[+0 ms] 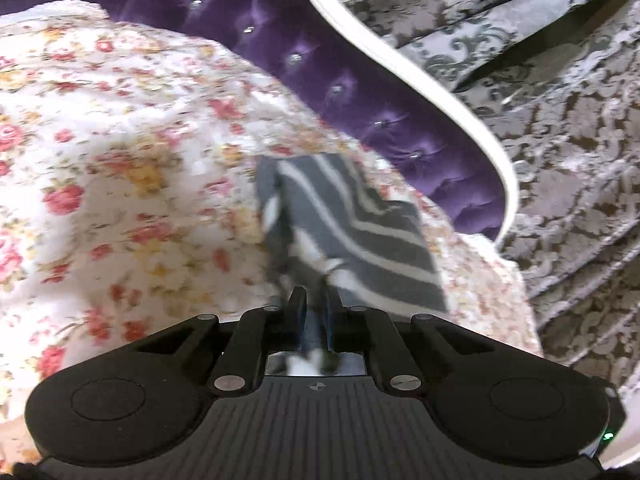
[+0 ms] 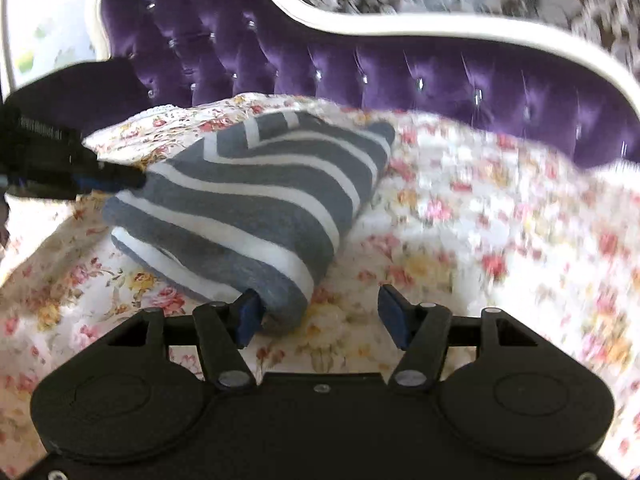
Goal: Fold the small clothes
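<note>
A grey garment with white stripes (image 2: 256, 196) lies folded on the floral bedspread (image 2: 460, 216). In the left wrist view my left gripper (image 1: 314, 300) is shut on an edge of the striped garment (image 1: 360, 236), and the cloth runs back between its fingers. The right wrist view shows that left gripper (image 2: 128, 178) pinching the garment's far left corner. My right gripper (image 2: 320, 314) stands open at the garment's near corner. Its left blue pad touches the fold's end, and the right pad is clear of the cloth.
A purple tufted headboard (image 2: 400, 68) with a white curved frame (image 2: 440, 28) borders the bed. Beyond the bed edge lies a grey and brown patterned carpet (image 1: 568, 140). Floral bedspread (image 1: 120, 160) stretches to the left of the garment.
</note>
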